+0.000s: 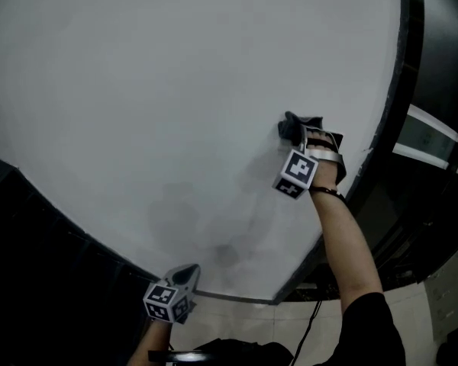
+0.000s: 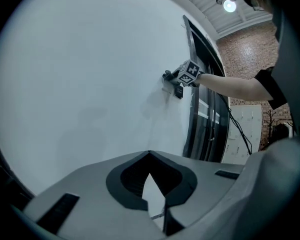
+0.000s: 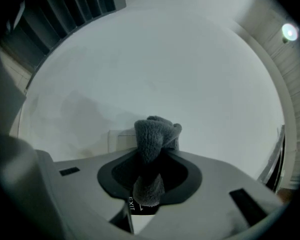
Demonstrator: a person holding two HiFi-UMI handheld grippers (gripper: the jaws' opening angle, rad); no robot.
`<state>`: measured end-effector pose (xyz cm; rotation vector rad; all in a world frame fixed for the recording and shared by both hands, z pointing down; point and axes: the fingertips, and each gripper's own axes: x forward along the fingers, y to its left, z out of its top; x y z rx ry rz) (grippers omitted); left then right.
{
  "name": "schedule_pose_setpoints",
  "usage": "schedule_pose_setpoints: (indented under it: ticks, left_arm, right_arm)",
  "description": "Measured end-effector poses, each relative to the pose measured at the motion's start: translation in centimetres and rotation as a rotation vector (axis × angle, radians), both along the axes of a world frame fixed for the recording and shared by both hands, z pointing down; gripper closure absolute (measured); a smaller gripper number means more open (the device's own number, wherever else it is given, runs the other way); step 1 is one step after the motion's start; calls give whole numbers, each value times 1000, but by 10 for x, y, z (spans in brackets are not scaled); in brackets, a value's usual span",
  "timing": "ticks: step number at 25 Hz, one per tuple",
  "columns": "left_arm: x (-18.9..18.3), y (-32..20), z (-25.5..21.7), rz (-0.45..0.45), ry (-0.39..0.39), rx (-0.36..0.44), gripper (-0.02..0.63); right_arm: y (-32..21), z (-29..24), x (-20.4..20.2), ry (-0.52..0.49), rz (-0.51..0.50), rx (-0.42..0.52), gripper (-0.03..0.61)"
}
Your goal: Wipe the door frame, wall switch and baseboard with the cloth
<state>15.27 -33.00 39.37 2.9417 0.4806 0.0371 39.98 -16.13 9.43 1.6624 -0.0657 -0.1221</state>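
My right gripper (image 1: 293,130) is shut on a bunched grey cloth (image 3: 155,134) and holds it against the white wall. The cloth covers the right part of a white wall switch plate (image 3: 120,140), whose left part shows beside it. From the left gripper view, the right gripper (image 2: 171,79) is seen high on the wall next to the dark door frame (image 2: 196,79). My left gripper (image 1: 186,273) hangs low near the wall's foot, shut and holding nothing, its tips (image 2: 150,156) pointing at bare wall. The door frame (image 1: 401,82) runs down the right side.
A grey baseboard strip (image 1: 233,298) lines the wall's bottom edge above pale floor tiles (image 1: 244,326). A dark panel (image 1: 38,273) borders the wall at the left. A black cable (image 1: 311,319) hangs by my right arm. Glass door panes (image 1: 431,139) lie beyond the frame.
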Motion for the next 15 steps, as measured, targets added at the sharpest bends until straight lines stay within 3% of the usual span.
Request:
schedule_pose_setpoints:
  ticks: [4,9,15]
  left_arm:
    - [-6,-5,7,0,-25,16,612]
    - [-5,1,2,20,-26,24,612]
    - [-4,5,7,36,-36,40,612]
  right_arm:
    - [0,17,-11,-27,11,3,483]
    - [4,24,-1,15,5,-29,482]
    - [-10,49,-10,-55,-34,-24,483]
